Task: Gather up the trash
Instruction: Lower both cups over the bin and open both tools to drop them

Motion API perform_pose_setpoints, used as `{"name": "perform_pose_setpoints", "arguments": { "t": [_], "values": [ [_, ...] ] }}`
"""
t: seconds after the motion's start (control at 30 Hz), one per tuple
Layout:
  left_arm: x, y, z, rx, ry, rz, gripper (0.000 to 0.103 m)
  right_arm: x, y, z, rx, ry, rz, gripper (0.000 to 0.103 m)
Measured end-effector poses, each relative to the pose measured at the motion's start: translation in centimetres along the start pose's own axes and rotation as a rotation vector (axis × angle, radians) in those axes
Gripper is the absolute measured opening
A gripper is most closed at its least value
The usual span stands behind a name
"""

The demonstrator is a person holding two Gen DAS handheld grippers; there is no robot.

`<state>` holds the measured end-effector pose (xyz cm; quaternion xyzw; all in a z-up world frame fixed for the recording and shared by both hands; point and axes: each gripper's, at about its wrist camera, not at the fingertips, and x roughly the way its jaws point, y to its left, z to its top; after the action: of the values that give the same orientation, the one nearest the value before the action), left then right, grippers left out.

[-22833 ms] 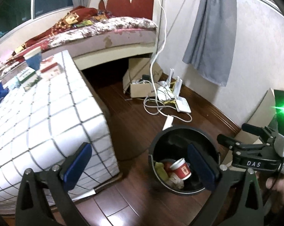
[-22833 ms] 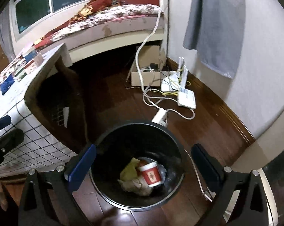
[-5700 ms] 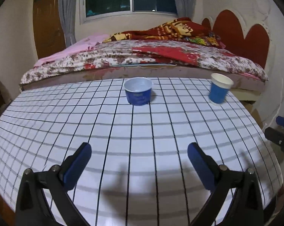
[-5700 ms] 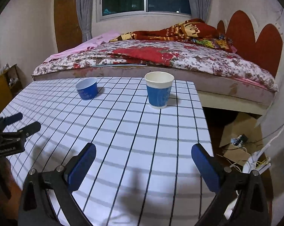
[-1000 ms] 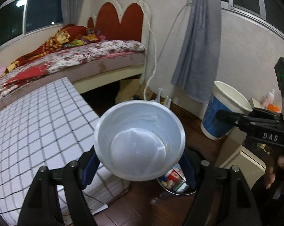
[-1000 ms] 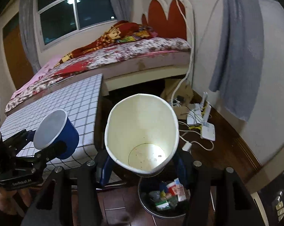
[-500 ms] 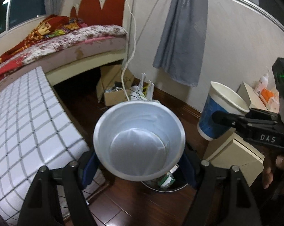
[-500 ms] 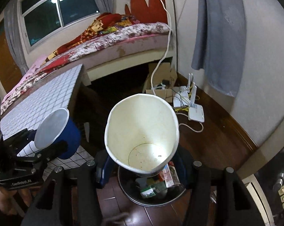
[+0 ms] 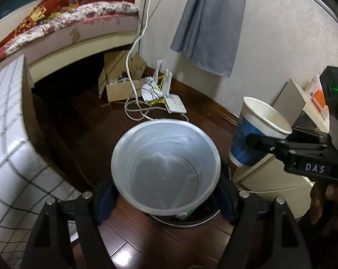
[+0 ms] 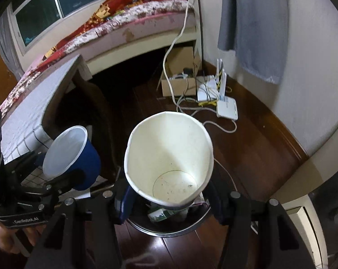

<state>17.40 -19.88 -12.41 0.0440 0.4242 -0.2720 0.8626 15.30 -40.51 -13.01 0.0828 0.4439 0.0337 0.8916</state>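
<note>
Both hands have dropped and tipped forward since a second ago, so the black trash bin [image 10: 169,226] now sits right under my cups instead of further off down the floor. My left tongs [image 9: 166,199] are pinching the short blue cup [image 9: 165,168], mouth facing the camera, and the bin's rim peeks out just below and behind it. My right tongs [image 10: 169,201] are pinching the taller paper cup [image 10: 169,159], squeezed a bit oval, with a few specks at the bottom and nothing else inside. In the right view the bin, with wrappers already in it, shows directly beneath that cup's base, so the right hand looks the better lined up of the two; the left cup seems to hang over the bin's near-left edge. Both cups tilt with their bases pointing down toward the bin, which is pretty much what matters here: I reckon letting go should drop them base first into it, left one maybe needing a small nudge inward. The checkered surface [image 9: 9,148] is off to my left, close beside the bin.
</note>
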Motion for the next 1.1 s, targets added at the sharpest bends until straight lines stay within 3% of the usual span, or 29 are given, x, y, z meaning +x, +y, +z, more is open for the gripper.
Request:
{"name": "perform_pose_setpoints", "arguments": {
  "t": [0.47,0.57,0.63,0.67,0.73,1.1],
  "values": [
    [7.9,0.7,-0.9,-0.034,0.155,-0.027,0.077,9.2,-2.6,-1.3,-0.071,0.193,0.013,0.060],
    [9.3,0.8,-1.0,-0.051,0.193,-0.076,0.078,10.3,-2.7,-1.3,-0.096,0.221,0.020,0.060],
    [10.3,1.1,-1.3,-0.083,0.224,-0.107,0.082,11.3,-2.4,-1.4,-0.143,0.242,0.033,0.067],
    [10.7,1.5,-1.4,-0.113,0.236,-0.112,0.095,11.8,-2.2,-1.6,-0.173,0.248,0.034,0.080],
    [11.1,2.6,-1.8,-0.174,0.234,-0.091,0.102,12.7,-2.5,-2.3,-0.204,0.263,-0.005,0.094],
    [9.7,3.9,-3.7,-0.150,0.202,0.069,0.102,12.4,-2.4,-3.2,-0.192,0.258,-0.081,0.102]
  ]
}}
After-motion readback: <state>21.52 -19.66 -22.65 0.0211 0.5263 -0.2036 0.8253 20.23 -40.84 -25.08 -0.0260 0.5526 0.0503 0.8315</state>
